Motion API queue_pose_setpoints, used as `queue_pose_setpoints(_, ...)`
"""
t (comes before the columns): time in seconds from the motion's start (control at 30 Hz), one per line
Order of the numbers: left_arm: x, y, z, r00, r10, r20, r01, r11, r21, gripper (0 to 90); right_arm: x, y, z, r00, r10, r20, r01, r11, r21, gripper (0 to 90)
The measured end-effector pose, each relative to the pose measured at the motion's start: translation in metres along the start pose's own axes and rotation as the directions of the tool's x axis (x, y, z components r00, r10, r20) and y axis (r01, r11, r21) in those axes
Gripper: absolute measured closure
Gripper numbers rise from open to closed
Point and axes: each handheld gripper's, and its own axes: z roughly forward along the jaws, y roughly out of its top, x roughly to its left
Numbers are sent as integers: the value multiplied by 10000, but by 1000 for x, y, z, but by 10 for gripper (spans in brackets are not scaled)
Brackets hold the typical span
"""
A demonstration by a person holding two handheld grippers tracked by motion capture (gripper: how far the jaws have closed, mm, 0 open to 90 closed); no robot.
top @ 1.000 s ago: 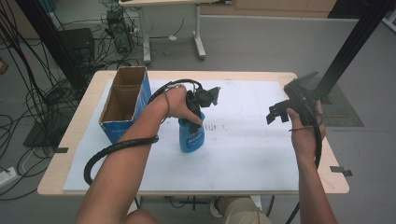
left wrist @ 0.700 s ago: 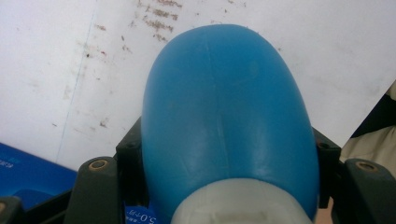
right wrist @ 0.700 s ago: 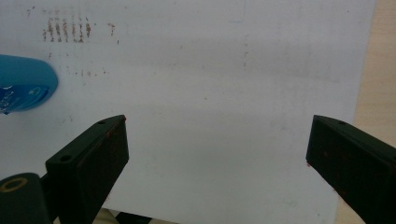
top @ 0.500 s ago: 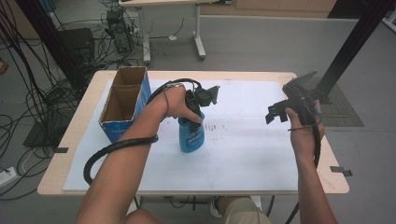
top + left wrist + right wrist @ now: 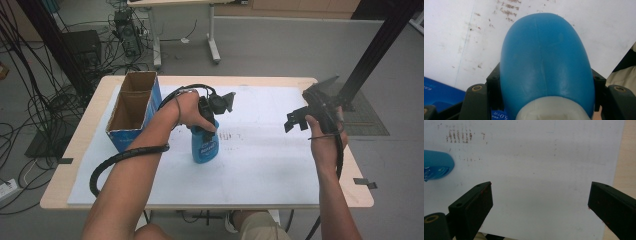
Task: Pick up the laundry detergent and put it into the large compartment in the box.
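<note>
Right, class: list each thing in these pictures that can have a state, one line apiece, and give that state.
Blue bottle: upright on the white sheet, gripped near its top.
Left gripper: shut on the blue bottle, jaws on either side of it.
Right gripper: open, nothing between its jaws, held over the white sheet.
Cardboard box: open at the top, standing at the left of the table; contents not visible.

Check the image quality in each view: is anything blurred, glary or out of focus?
High view: even, soft light, no glare, slightly soft overall; blue bottle and cardboard box readable. Left gripper view: the bottle fills the close foreground, a little soft, with a mild sheen; the left tongs closed on it lie in shade. Right gripper view: right tongs dark and slightly blurred, white sheet sharper.
</note>
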Motion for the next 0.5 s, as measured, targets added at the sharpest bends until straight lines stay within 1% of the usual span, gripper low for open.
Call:
queue_pose_setpoints(0.03, 0, 0, 0, 10000, -16, 3, 16, 10000, -11, 366, 0, 0, 0, 10000, -58, 2, 58, 10000, 1, 57)
queue_pose_setpoints(0.23, 0, 0, 0, 10000, -17, 5, 17, 10000, 12, 367, 1, 0, 0, 10000, -18, -2, 18, 10000, 0, 57)
queue_pose_setpoints(0.5, 0, 1, 0, 10000, -24, -2, 24, 10000, 59, 369, -2, 0, 0, 10000, 67, -51, -67, 10000, 8, 57)
